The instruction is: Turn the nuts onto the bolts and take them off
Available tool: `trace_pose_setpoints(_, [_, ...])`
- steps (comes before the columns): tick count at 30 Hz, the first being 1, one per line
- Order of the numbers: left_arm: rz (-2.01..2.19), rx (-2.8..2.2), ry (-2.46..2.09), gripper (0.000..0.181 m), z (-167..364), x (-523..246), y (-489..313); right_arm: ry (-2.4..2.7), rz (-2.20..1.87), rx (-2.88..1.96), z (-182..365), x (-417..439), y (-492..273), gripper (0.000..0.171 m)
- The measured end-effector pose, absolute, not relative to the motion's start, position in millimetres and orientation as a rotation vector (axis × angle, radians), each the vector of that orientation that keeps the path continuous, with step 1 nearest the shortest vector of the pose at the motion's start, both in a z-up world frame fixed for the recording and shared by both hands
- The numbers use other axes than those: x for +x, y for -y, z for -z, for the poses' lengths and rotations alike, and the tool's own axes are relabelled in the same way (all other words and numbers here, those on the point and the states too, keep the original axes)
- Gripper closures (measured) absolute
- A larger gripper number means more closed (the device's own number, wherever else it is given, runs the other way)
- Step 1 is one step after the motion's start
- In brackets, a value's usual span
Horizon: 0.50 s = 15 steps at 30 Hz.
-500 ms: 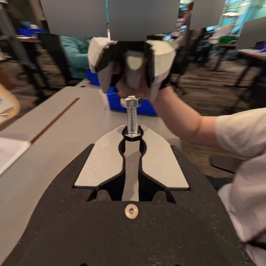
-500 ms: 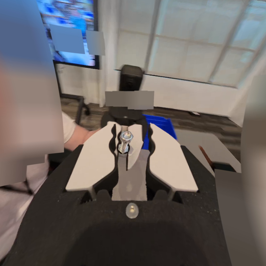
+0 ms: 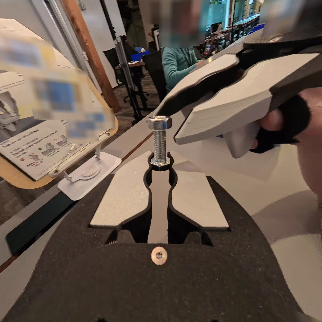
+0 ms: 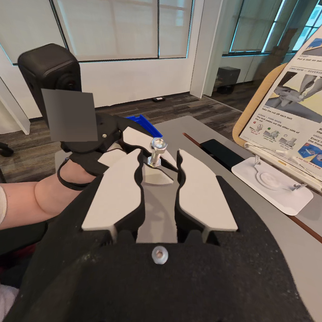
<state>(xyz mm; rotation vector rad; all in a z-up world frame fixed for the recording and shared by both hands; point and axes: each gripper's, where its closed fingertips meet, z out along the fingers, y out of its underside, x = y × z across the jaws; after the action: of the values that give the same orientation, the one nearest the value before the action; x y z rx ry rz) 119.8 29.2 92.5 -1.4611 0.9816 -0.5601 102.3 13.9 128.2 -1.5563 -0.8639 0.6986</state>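
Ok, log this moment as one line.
left gripper: shut on nut | bolt: upright, head up | right gripper: open, near bolt head | table

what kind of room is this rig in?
Probably an open office or lab used for data collection: a grey table with an instruction board on a stand, desks and office chairs behind, and large windows over plank flooring.
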Motion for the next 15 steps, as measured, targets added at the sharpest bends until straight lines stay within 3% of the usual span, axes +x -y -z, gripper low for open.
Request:
trace_pose_setpoints(9, [0.505,-1.469,-0.976,0.167,-91,119,-31,0.823,-0.680,-1.571,-134,97,-18,0.153])
trace_pose_setpoints(15, [0.621,-1.435,-1.045,0.167,-95,123,-17,1.019,-0.696,-1.448,-139,95,-5,0.153])
